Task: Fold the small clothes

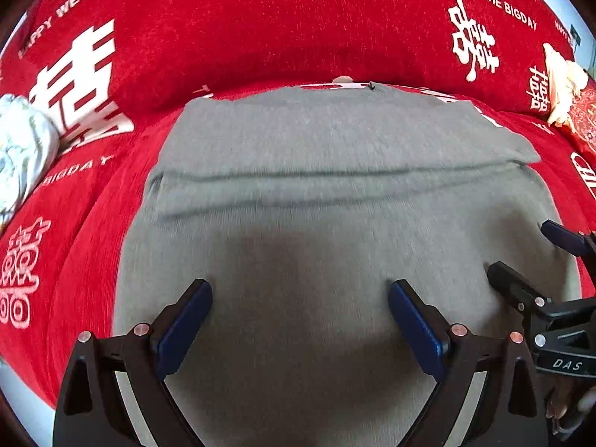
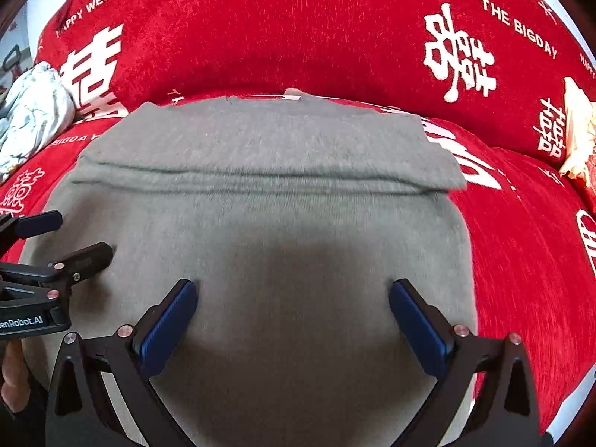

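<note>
- The left gripper (image 1: 300, 296) has its two fingers (image 1: 182, 329) spread wide apart, nothing between them; each is a black angular arm with silver rivets and a flat blue pad on the inner face.
- The right gripper (image 2: 292, 296) is built the same way, and its fingers (image 2: 422, 329) are likewise splayed and hold nothing.
- Both grippers hang over the near part of a grey garment (image 1: 316, 223), side by side; each shows at the edge of the other's view, the right one's black clamp body marked "DAS".
- The grey garment is a soft, slightly fuzzy knit, laid flat on a red cover (image 1: 74, 231) and filling the middle of both views.
- Its far part lies doubled over the rest, making a straight horizontal fold edge with a shallow ridge just beneath it; the top layer is roughly rectangular with squared corners.
- A small white tag (image 2: 292, 94) peeks out at the garment's far edge.
- The red cover is a nubby, chenille-like fabric with white double-happiness characters and the words "HAPPY WEDDING" and "THE BIGDAY"; it runs over a seat and up a rounded back cushion (image 2: 298, 26).
- A crumpled pale patterned cloth (image 2: 33, 111) sits at the left, well apart from the garment.
- A cream, lumpy bundle (image 1: 562, 85) lies at the far right against the back cushion.
- Part of a hand (image 2: 13, 380) shows at the lower left of the right wrist view.
</note>
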